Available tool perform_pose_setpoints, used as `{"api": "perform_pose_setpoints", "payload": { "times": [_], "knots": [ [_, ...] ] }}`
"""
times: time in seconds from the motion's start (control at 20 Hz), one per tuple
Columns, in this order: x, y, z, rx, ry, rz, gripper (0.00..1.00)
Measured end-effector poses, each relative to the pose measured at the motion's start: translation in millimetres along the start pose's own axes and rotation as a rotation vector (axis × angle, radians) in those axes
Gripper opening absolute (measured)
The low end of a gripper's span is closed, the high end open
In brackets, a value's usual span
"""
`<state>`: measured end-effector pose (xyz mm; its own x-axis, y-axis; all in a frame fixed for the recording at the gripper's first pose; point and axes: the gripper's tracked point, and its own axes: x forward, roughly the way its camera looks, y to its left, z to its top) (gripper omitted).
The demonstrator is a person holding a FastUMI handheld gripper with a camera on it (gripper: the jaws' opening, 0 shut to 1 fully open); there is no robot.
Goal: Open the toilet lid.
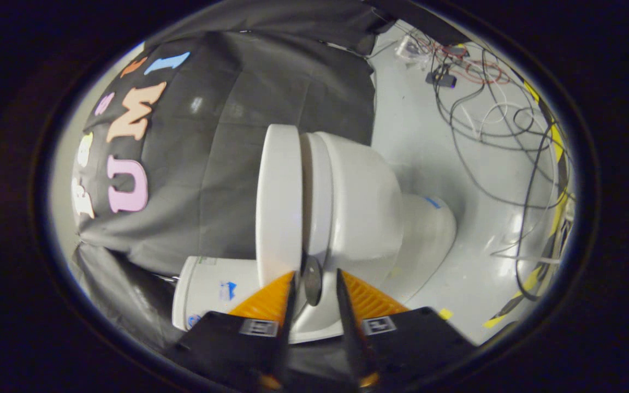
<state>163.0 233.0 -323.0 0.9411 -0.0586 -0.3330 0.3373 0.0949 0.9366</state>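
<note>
Lid [279, 202], rigid, smooth plastic, hinged, likely light; tongs [314, 284] slightly parted, straddling its near edge, grip unconfirmed.

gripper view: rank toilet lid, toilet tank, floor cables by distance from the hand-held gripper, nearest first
1. Toilet lid: its edge sits right at the fingertips of the hand-held gripper, which is open with one finger on either side of the lid's hinge end.
2. Toilet tank: just beyond the lid, beside one finger.
3. Floor cables: far across the floor, past the toilet bowl.
</note>
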Motion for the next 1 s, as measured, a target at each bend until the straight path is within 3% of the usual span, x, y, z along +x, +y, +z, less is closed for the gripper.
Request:
{"api": "perform_pose_setpoints", "payload": {
  "times": [0.25,0.4,0.6,0.8,0.95,1.0],
  "knots": [
    [-1,-4,-1,0.022,-0.022,-0.02,0.11],
    [-1,-3,0,0.021,-0.033,-0.026,0.09],
    [-1,-2,-1,0.012,-0.033,-0.027,0.07],
    [-2,-8,7,0.088,-0.076,-0.017,0.08],
    [-9,-5,24,0.106,-0.155,-0.011,0.24],
    [-11,-7,25,0.094,-0.153,-0.025,0.24]
  ]
}}
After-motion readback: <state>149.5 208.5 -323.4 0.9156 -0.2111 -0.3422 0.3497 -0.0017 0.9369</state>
